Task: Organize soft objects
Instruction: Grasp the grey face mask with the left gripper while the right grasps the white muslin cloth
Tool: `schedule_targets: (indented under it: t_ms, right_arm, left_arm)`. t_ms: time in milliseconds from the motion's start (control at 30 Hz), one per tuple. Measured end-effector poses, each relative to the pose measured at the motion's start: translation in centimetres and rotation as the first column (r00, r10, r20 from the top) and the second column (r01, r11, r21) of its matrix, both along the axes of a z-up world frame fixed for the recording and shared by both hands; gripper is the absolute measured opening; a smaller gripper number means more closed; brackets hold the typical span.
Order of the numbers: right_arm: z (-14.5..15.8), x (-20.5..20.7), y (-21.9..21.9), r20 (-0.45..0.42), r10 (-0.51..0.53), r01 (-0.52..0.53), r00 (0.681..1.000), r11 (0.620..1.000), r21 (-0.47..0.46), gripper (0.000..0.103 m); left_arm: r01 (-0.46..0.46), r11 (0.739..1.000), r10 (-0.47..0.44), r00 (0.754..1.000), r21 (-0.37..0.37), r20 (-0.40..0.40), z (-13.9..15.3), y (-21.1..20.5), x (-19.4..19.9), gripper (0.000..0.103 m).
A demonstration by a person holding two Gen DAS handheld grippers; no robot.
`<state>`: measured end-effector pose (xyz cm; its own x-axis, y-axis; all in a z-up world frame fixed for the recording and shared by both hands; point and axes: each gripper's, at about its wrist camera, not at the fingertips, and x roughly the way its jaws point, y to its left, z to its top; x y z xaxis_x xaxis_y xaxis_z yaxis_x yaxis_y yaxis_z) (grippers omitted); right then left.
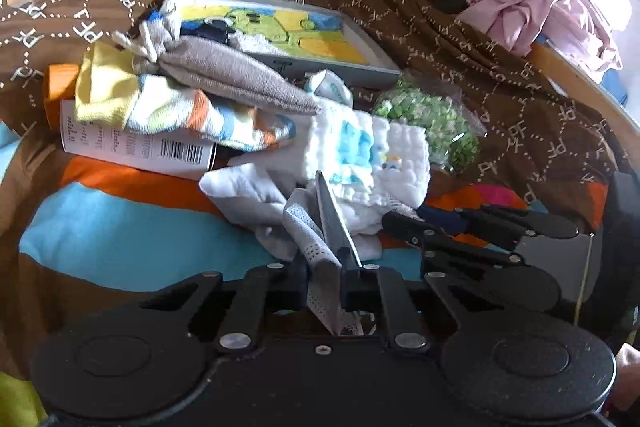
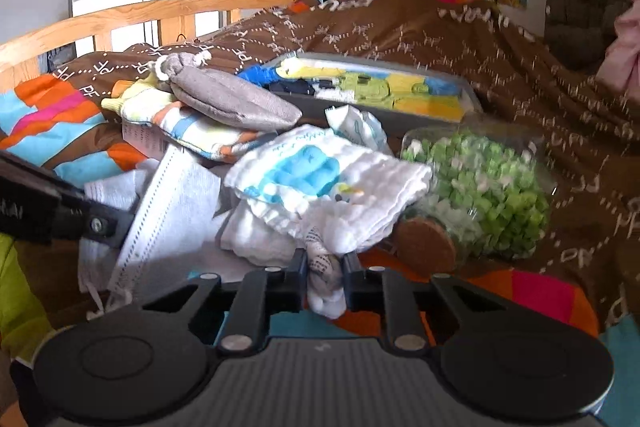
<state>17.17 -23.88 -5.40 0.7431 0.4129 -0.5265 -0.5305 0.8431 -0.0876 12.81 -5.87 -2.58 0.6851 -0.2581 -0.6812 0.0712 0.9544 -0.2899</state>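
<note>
Left gripper (image 1: 324,267): clamps face mask (image 1: 310,227) | Right gripper (image 2: 325,267): clamps white muslin cloth (image 2: 332,187) | Surface: brown patterned quilt (image 2: 500,67), wooden bedframe (image 2: 120,15)

Quilted bed (image 1: 120,219), cloths (image 1: 372,155), box (image 1: 140,147), jar (image 2: 480,187)

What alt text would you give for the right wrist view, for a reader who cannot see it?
The right tool is shut on a white cloth at the near edge of a pile on a bed. Behind lie a folded white-and-blue cloth, a grey pouch and a corked jar of green bits; the left tool grips a mask.
</note>
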Motion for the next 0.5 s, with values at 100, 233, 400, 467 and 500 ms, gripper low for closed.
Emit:
schedule_targets:
  t_ms: [100, 233, 400, 467, 500]
  right_arm:
    - [0.7, -1.1, 0.0, 0.066, 0.002, -0.001, 0.998, 1.000, -0.022, 0.018]
    - [1.6, -2.5, -0.1, 0.153, 0.001, 0.008, 0.988, 0.998, -0.055, 0.018]
    - [2.8, -3.7, -0.5, 0.217, -0.022, 0.035, 0.976, 0.998, -0.056, 0.018]
    - [3.4, -4.1, -0.8, 0.240, -0.030, 0.043, 0.970, 0.998, -0.047, 0.018]
    - [3.7, -4.2, -0.8, 0.249, -0.033, 0.045, 0.968, 0.998, -0.044, 0.018]
  left_arm:
    - [-0.016, 1.000, 0.016, 0.999, -0.008, 0.028, 1.0, 0.1, -0.7, 0.014]
    - [-0.024, 1.000, 0.025, 0.996, -0.009, 0.087, 2.8, 0.1, -1.7, 0.014]
    - [-0.035, 0.999, 0.035, 0.988, -0.007, 0.149, 5.5, 0.3, -2.6, 0.013]
    - [-0.032, 0.999, 0.031, 0.984, 0.000, 0.177, 6.4, 0.4, -2.9, 0.013]
    - [-0.033, 0.999, 0.032, 0.981, 0.002, 0.189, 6.8, 0.4, -3.0, 0.014]
